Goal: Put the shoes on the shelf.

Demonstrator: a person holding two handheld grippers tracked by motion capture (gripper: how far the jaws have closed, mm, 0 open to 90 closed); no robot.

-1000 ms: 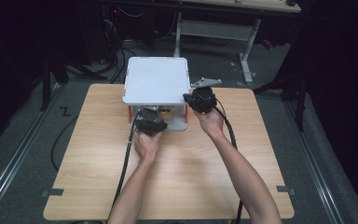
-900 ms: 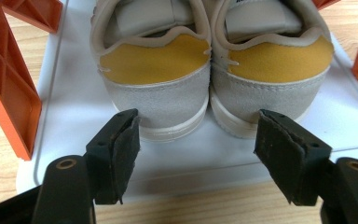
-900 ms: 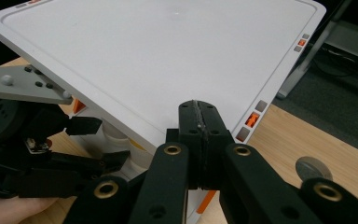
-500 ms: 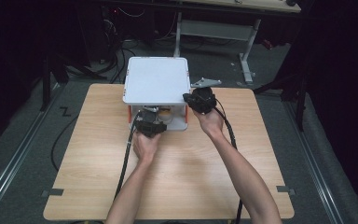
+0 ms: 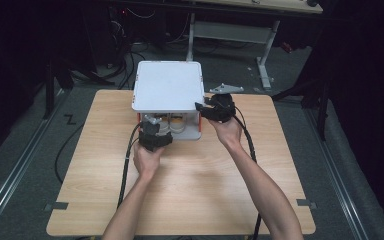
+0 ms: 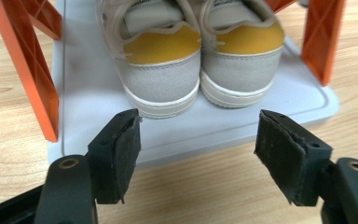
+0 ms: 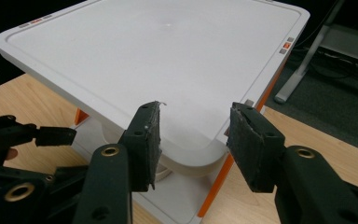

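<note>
I had the left gripper [image 5: 155, 131] at the near edge of the small two-tier rack [image 5: 168, 89], its jaws standing apart and empty, aimed at the heels of the pair of shoes [image 6: 196, 60]. The shoes, grey with yellow collars and white soles, sat side by side on the rack's pale lower shelf [image 6: 88, 93], between the orange legs [image 6: 28, 70], heels toward me and just beyond the jaw tips, not touched by them.

My right gripper [image 5: 211, 109] was at the near right corner of the rack's white top shelf [image 7: 154, 51]. Its jaws had just been opening and stood apart on either side of that corner's edge, the pads clear of it, with nothing gripped.

The rack stood on the far middle of the wooden table [image 5: 190, 200], and both of my forearms reached in from the near side.
</note>
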